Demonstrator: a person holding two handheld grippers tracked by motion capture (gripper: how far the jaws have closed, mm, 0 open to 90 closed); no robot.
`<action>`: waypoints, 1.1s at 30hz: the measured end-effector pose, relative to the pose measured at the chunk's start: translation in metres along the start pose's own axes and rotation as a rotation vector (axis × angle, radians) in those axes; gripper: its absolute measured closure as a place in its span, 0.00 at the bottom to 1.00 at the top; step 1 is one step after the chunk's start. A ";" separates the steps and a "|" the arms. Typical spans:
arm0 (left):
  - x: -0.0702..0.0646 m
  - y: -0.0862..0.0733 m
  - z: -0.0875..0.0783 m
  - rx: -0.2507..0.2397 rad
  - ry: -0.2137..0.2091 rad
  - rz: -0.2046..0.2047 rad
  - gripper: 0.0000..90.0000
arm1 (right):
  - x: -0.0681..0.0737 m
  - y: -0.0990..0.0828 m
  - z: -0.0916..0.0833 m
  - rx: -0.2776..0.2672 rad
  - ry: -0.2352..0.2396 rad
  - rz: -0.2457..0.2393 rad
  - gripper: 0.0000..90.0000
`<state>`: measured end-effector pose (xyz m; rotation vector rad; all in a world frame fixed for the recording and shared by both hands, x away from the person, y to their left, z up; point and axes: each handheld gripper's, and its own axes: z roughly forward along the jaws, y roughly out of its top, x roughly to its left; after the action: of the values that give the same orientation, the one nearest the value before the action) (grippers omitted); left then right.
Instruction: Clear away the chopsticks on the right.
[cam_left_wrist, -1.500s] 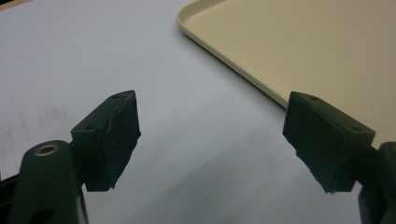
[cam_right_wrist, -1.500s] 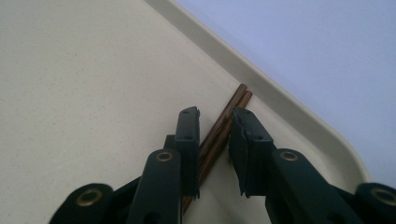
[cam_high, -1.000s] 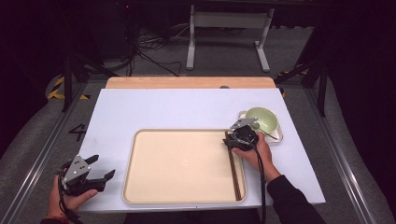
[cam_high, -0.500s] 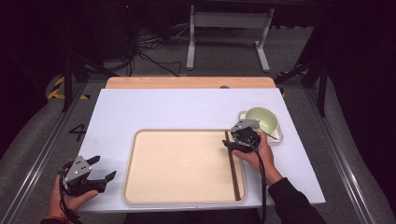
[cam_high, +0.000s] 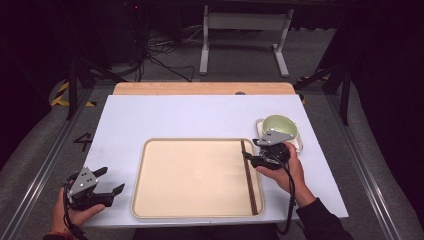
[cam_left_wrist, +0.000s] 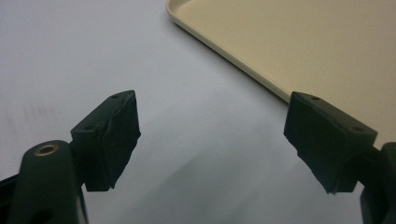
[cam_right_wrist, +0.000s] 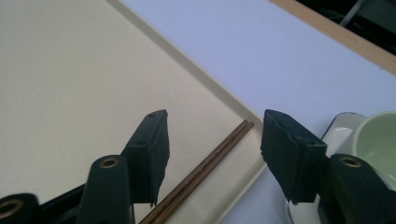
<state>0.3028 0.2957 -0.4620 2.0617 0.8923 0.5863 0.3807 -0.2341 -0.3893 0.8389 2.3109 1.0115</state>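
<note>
Left tongs (cam_high: 107, 181) rest wide and empty at the near left table (cam_high: 175, 115) edge, evidently waiting. Chopsticks (cam_high: 249, 176) lie along the tray's (cam_high: 195, 175) right side, apparently just set down. Right tongs (cam_high: 253, 151) hang over their far end, jaws just opened, holding nothing. Bowl (cam_high: 279, 126) sits beyond, off the tray.

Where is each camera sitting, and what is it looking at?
High view: above the person's side, looking forward and down at the table; both forearms, left gripper and right gripper show.
Left gripper view: on that gripper, looking past its open jaws at the tray corner.
Right gripper view: on that gripper, looking past its just-opened jaws at the chopsticks lying in the tray, green bowl beside.
All views share the tray.
</note>
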 end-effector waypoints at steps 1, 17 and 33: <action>0.000 0.000 0.000 0.000 0.000 0.000 0.21 | 0.000 0.000 0.000 0.000 0.000 0.000 0.46; -0.001 0.000 0.001 0.001 -0.013 0.007 0.21 | -0.039 -0.013 -0.063 -0.094 -0.196 0.063 0.38; -0.001 -0.001 0.002 0.011 -0.019 0.007 0.21 | -0.059 -0.034 -0.065 -0.047 -0.162 0.184 0.38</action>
<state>0.3036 0.2943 -0.4641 2.0770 0.8798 0.5660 0.3692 -0.3249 -0.3652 1.0881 2.0966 1.0293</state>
